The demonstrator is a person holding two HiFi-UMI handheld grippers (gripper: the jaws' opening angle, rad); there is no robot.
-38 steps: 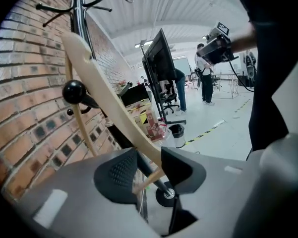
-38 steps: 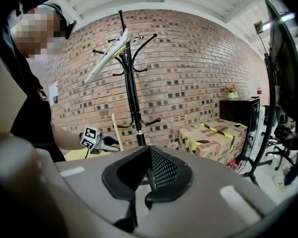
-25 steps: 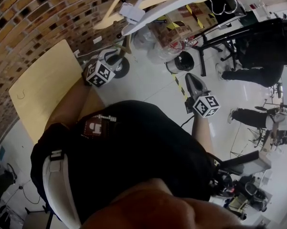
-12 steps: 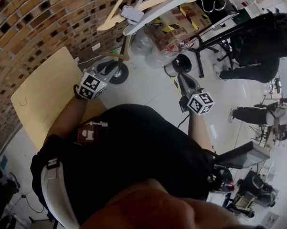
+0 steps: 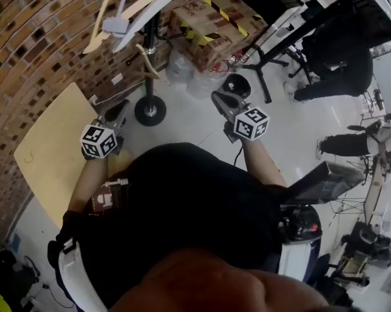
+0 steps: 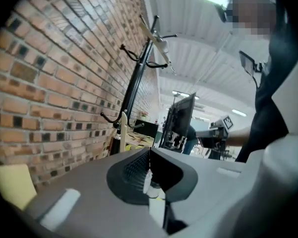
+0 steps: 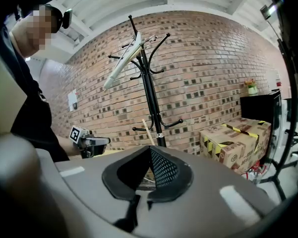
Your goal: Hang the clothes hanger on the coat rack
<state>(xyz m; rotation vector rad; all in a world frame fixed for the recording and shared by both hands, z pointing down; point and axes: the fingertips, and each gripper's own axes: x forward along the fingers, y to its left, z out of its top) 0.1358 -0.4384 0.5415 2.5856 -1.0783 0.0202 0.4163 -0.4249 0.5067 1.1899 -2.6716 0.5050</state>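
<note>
Atop the coat rack (image 7: 149, 98) the hanger (image 7: 121, 61) looks hung; left gripper (image 6: 149, 152) just closed empty, right gripper (image 7: 149, 149) shut, both need only withdraw.

Head view: the top edge cuts off the coat rack (image 5: 150, 109) crown and the hanger (image 5: 153, 6) hook. I cannot tell where the hook sits.
</note>
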